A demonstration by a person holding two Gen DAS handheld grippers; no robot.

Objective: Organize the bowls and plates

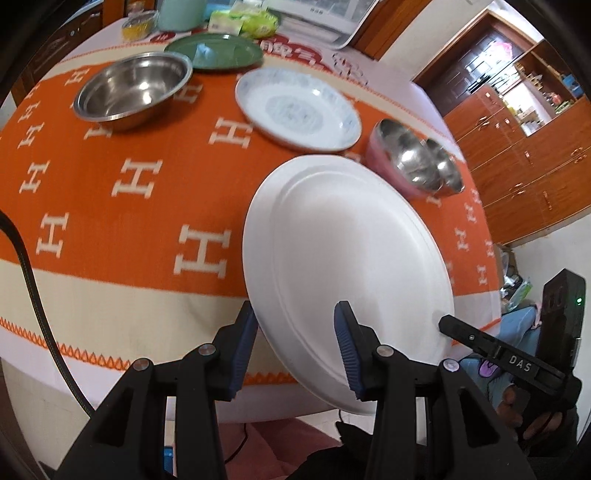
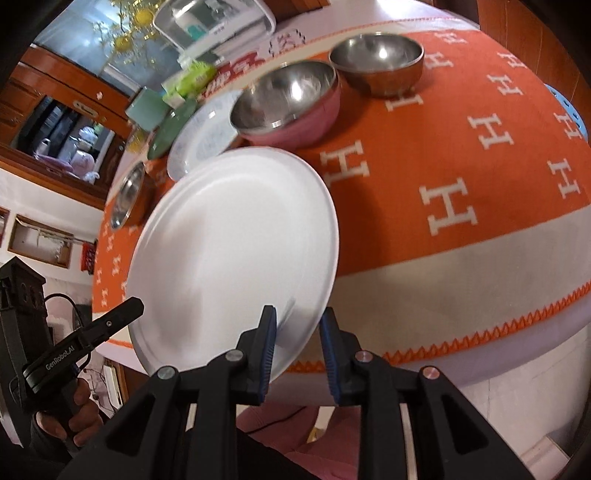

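A large white plate (image 1: 351, 266) is held tilted above the near edge of the orange table; it also shows in the right wrist view (image 2: 229, 251). My left gripper (image 1: 295, 343) straddles the plate's near rim with jaws wide apart, one finger on each side. My right gripper (image 2: 297, 343) stands at the plate's other rim, jaws partly apart around it; its grip is unclear. A patterned white plate (image 1: 299, 107), a green plate (image 1: 214, 50), a steel bowl (image 1: 133, 90), a pink bowl (image 2: 291, 99) and a second steel bowl (image 2: 376, 62) rest on the table.
The orange cloth with white H marks (image 1: 140, 177) covers the table. Food packets (image 1: 243, 18) and a mint container (image 1: 181, 13) stand at the far edge. Wooden cabinets (image 1: 524, 155) line the wall. A blue stool (image 2: 565, 107) stands beside the table.
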